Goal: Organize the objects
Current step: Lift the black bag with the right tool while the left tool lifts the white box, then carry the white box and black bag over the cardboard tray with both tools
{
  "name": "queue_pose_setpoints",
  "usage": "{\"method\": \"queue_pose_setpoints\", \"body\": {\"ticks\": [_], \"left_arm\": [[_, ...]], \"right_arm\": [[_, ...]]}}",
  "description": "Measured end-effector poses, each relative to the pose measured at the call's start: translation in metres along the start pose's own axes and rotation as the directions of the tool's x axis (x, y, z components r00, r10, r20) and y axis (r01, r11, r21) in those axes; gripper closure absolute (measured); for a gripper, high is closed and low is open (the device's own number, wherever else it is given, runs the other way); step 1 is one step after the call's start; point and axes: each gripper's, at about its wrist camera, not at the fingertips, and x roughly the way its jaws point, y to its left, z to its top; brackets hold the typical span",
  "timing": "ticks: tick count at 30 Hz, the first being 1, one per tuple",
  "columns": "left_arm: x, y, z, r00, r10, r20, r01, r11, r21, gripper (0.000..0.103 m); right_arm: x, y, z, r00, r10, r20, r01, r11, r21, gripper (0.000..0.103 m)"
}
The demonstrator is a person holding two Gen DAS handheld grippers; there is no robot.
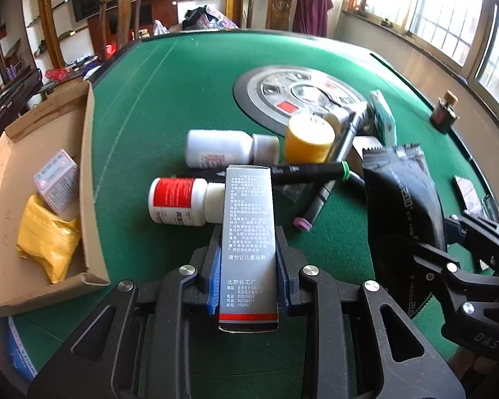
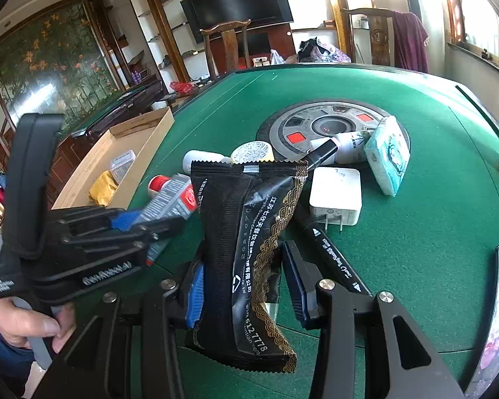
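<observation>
My left gripper (image 1: 248, 242) is shut on a slim silver box (image 1: 248, 212) with printed text, which stands up between the blue pads over the green table (image 1: 183, 83). In the right wrist view this box (image 2: 173, 199) pokes out of the left gripper (image 2: 143, 222) at the left. My right gripper (image 2: 246, 266) is shut on a black snack packet (image 2: 249, 219) with gold trim, lifted off the felt. A cardboard box (image 1: 89, 153) at the left edge holds a yellow packet (image 1: 48, 242) and a small white carton (image 1: 56, 179).
Ahead lie a red-labelled white bottle (image 1: 179, 201), another white bottle (image 1: 223, 149), a yellow jar (image 1: 309, 136), black markers (image 1: 309, 169), a teal tissue pack (image 2: 387, 156) and a white charger (image 2: 336, 196). A dark bottle (image 1: 444, 113) stands far right. A hand (image 2: 30, 329) grips the left handle.
</observation>
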Motion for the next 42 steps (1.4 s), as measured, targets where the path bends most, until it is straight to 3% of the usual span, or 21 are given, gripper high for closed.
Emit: {"method": "queue_pose_setpoints", "body": {"ticks": [12,27,42], "left_arm": [[-0.030,0.020,0.003,0.997,-0.015,0.075,0.021,0.997,-0.071,0.077],[-0.049,0.061,0.010,0.991,0.004,0.132,0.018,0.986,-0.166,0.077],[-0.071,0.125,0.002,0.980,0.047,0.192,0.004,0.966,-0.260,0.077]], "right_arm": [[0.002,-0.009,0.005,1.000,-0.024,0.013,0.024,1.000,0.014,0.060],[0.006,0.008,0.010,1.000,-0.013,0.006,0.013,0.999,-0.050,0.060],[0.020,0.067,0.030,0.999,0.030,-0.027,-0.034,0.990,-0.134,0.060]]}}
